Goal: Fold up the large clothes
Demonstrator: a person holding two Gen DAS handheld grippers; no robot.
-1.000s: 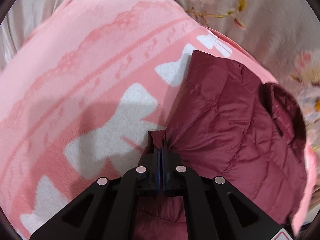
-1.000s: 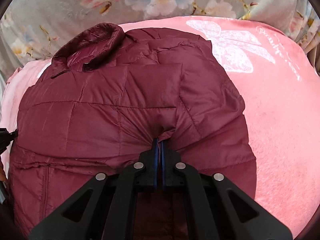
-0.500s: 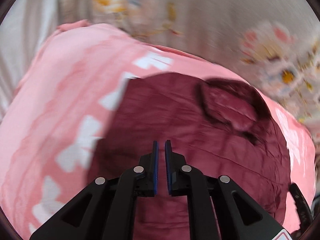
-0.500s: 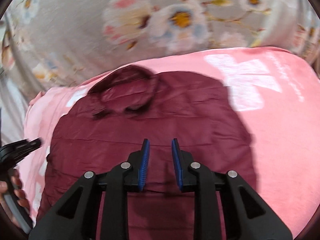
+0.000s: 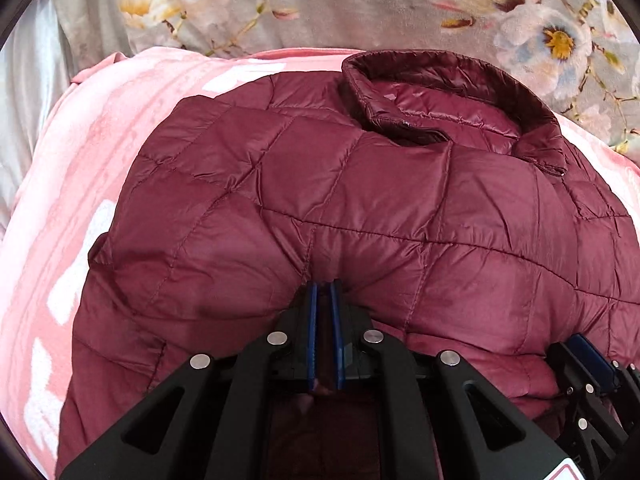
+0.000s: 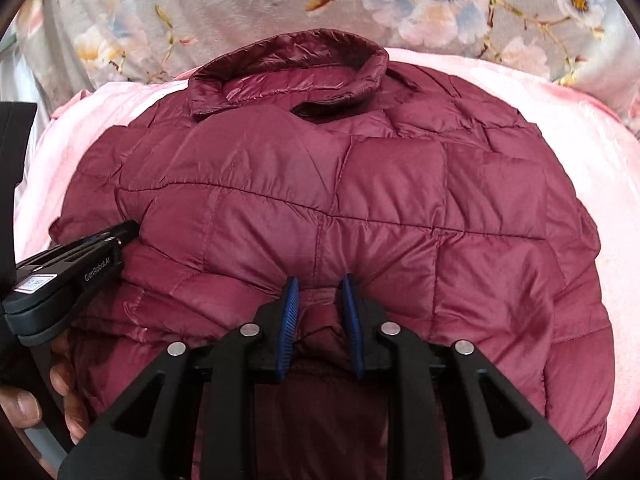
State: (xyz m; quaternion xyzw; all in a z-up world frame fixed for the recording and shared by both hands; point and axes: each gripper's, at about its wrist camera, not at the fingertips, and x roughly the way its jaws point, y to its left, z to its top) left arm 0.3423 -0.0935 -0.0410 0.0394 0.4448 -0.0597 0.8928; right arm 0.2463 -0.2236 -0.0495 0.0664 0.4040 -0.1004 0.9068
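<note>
— Left wrist view first: what is nearest?
— The left claw (image 5: 324, 286), its blue pads a narrow gap apart, with dark red fabric between them. It is pinching the near edge of the jacket (image 5: 360, 208).
— And the right one?
— In the right wrist view the right claw (image 6: 320, 284) stands a little wider, pads spread, a bulge of the jacket (image 6: 340, 208) sitting between them. The pads press against the fabric, but I cannot tell whether they truly grip it.
— Where does the jacket lie?
— Flat on a pink blanket (image 5: 80, 184) with white shapes on it, collar (image 5: 448, 92) at the far end, quilted side up, puffed in the middle.
— Anything beside it?
— At the left edge of the right wrist view the left claw's black body shows again, touching the jacket's side, with a hand (image 6: 24, 404) under it.
— And beyond?
— A grey cloth with pale flowers (image 6: 400, 4) runs along the far side, behind the collar. Pale shiny fabric (image 5: 24, 92) shows at the far left.
</note>
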